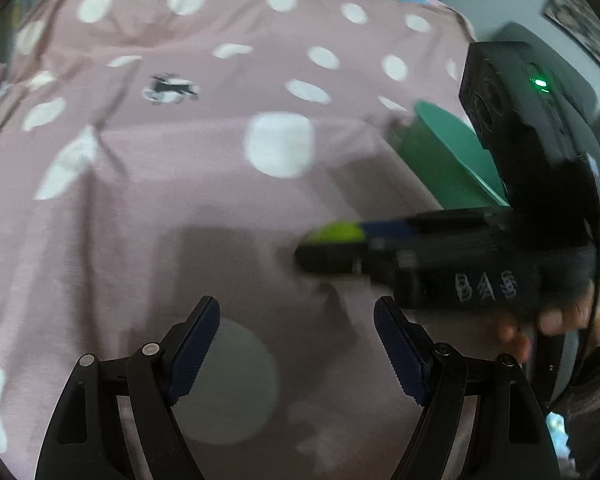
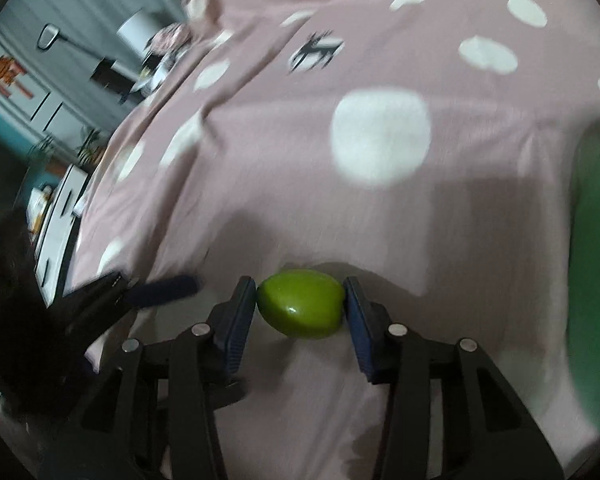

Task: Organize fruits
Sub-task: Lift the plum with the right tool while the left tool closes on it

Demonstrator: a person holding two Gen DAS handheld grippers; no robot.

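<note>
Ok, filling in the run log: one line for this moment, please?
right hand-held gripper: shut on glossy green fruit | left hand-held gripper: open, empty | surface: pink dotted cloth

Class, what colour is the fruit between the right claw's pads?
Green fruit, glossy; the right wrist view shows it best.

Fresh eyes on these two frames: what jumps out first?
The glossy green fruit clamped between the right gripper's blue pads, low centre in the right wrist view. It sits over a pink bedspread with big white dots. In the left wrist view the left gripper is open and empty, and a green bowl lies at right.
</note>
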